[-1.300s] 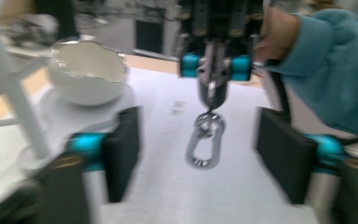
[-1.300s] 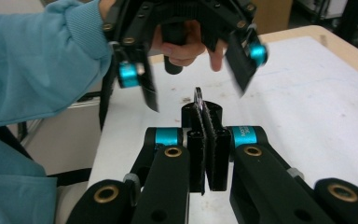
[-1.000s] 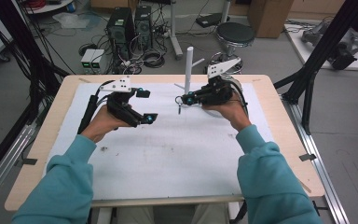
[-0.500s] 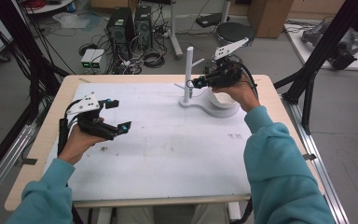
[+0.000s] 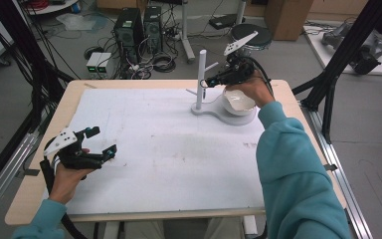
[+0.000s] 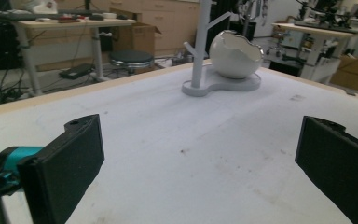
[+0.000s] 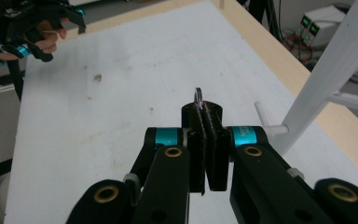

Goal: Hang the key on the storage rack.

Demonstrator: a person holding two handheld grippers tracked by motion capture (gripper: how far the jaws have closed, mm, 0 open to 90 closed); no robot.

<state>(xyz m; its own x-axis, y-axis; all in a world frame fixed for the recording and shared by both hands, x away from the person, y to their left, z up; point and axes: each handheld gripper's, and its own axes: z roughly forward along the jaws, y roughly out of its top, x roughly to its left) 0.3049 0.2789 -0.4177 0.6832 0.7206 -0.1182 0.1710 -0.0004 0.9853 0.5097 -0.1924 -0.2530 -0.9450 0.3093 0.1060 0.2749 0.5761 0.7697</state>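
A white stand (image 5: 201,74) with an upright post and short side pegs rises from a flat base at the back right of the table. A white eggshell-shaped bowl (image 5: 238,102) sits on that base. My right gripper (image 5: 207,82) hovers beside the post, shut on a small metal ring (image 7: 198,94) that pokes out above its tips (image 7: 204,112). In the right gripper view the post (image 7: 335,65) and a peg (image 7: 270,127) stand just right of the jaws. My left gripper (image 5: 104,140) is open and holds nothing, low over the table's front left. Stand and bowl (image 6: 235,53) lie far ahead of its jaws (image 6: 200,163).
A white mat (image 5: 169,149) covers the wooden table (image 5: 40,199). Black frame legs (image 5: 328,84) stand at both sides. Computers and cables (image 5: 139,30), a stool (image 5: 251,35) and boxes lie on the floor behind the table.
My left gripper has drawn back from the table's middle to the front left. My right gripper has moved to the back right and risen beside the stand's post.
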